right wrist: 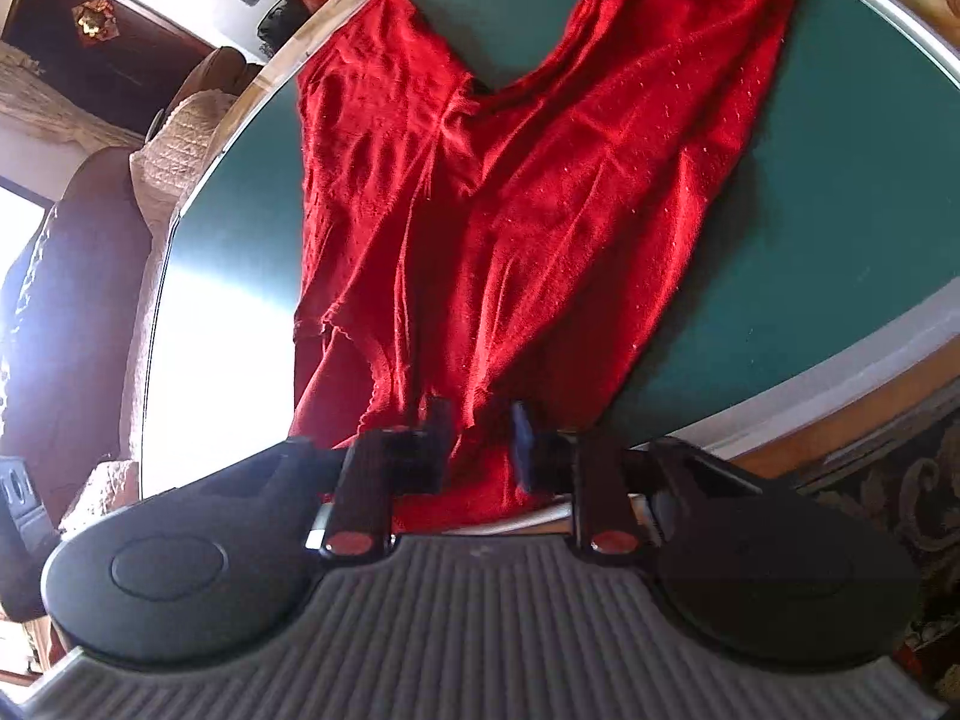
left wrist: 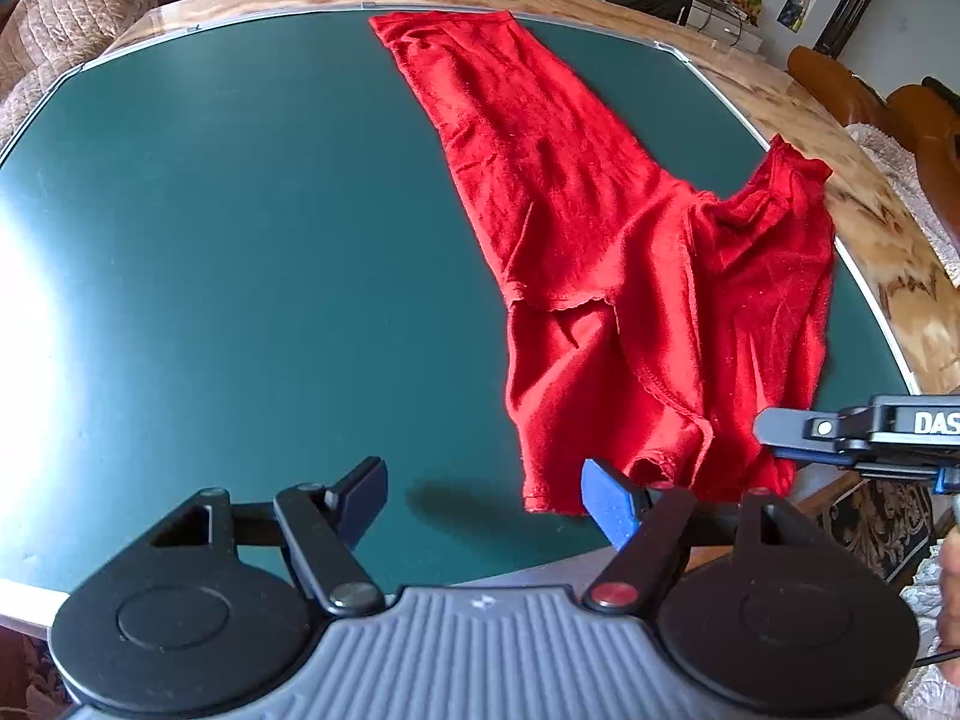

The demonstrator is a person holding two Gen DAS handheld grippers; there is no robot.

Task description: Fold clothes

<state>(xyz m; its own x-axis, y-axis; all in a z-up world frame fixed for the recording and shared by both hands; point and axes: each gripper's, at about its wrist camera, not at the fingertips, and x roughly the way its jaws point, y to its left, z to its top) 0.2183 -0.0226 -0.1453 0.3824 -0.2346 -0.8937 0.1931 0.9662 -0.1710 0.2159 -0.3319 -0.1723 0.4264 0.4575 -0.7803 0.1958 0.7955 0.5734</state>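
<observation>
**Lettering on one gripper only**

Showing white capitals "DAS", cut off by the picture's right edge, on the black body of the right gripper (left wrist: 765, 429) in the left wrist view. Finding nothing else readable: wall pictures, shelf clutter and door ornament staying too small or blurred in both views.
</observation>
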